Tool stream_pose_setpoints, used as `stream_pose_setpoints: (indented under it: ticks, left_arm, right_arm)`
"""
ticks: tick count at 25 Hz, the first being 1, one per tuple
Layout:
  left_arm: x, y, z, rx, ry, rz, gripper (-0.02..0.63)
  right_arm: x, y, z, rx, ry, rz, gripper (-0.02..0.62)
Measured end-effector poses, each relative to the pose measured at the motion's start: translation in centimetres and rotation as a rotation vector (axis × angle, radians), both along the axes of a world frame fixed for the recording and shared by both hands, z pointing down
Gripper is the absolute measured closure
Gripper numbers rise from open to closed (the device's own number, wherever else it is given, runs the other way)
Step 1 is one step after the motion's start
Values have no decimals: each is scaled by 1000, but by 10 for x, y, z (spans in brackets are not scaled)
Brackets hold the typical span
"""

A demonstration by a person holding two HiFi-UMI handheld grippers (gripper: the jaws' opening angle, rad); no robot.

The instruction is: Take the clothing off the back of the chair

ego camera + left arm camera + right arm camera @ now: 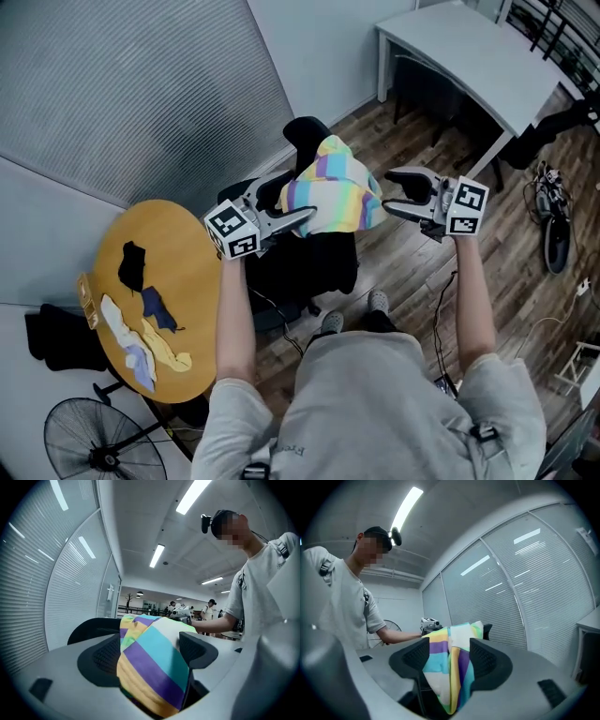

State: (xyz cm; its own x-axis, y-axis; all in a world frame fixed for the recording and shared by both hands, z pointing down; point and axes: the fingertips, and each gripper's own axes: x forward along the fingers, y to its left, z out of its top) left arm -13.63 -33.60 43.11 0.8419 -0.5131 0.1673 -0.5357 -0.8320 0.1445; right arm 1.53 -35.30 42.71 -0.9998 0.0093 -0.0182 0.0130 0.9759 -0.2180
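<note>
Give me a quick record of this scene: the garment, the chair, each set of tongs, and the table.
Garment: pastel striped cloth, draped over the chair back
Chair: black office chair
Left tongs: open, striped cloth between them
Right tongs: open, striped cloth between them
Table: round wooden table, small cloths lying on it

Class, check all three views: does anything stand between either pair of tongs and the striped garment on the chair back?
Nothing visible does. The striped garment, draped over the chair back, already lies between the open jaws of the left tongs and of the right tongs, with no other thing in either gap.
</note>
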Motion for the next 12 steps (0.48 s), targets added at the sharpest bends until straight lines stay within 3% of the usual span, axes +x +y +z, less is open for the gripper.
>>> stream_pose_setpoints:
  ticks: [5,12]
  left_arm:
    - [7,-12,15,-71,3,155,195]
    - [21,-12,21,-132,-36,275,190]
  right_arm:
    - [-12,3,21,13,74,-90,226]
    - [-33,-1,45,92,207,-122,186]
